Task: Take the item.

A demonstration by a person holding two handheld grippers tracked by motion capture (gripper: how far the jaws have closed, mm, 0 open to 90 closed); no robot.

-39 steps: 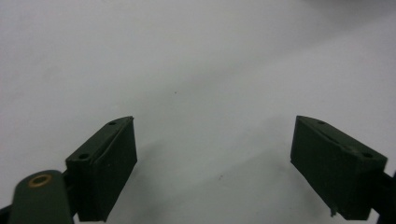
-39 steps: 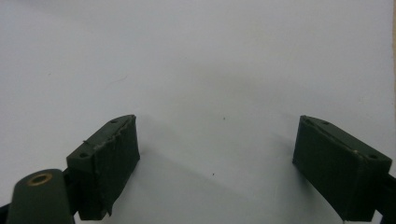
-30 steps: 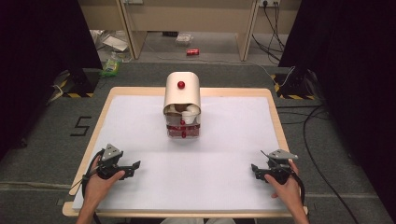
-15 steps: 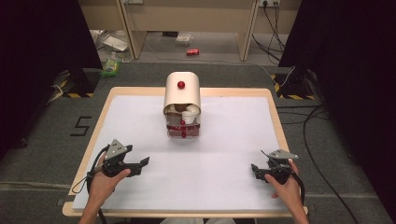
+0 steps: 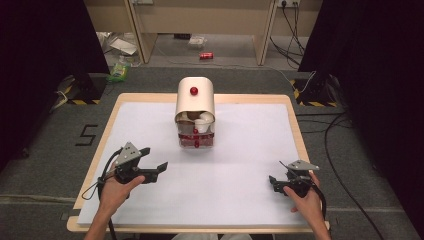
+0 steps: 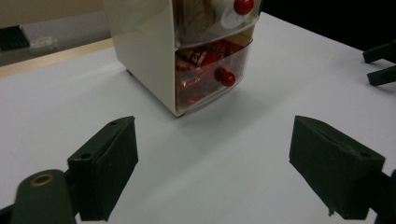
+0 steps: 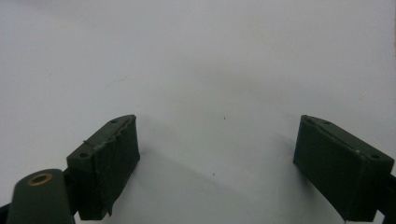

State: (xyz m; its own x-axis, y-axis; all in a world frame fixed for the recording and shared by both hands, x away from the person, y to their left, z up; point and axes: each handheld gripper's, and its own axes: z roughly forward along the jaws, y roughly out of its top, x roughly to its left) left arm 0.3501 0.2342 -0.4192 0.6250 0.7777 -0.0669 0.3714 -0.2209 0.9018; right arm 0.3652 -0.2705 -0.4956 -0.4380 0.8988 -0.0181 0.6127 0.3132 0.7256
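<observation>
A small cream drawer cabinet with a rounded top and a red knob stands at the middle back of the table. Its clear drawers carry red knobs, and the bottom drawer holds red packets. My left gripper is open at the front left, aimed at the cabinet and well short of it; its jaws stand wide apart with nothing between them. My right gripper rests open at the front right, and nothing but bare white table lies between its jaws.
The white table top has a wooden rim. The right gripper's jaw tips show at the far right of the left gripper view. Cables, a red can and litter lie on the floor behind the table.
My left gripper has moved forward and to the right, toward the cabinet. The right gripper has stayed where it was.
</observation>
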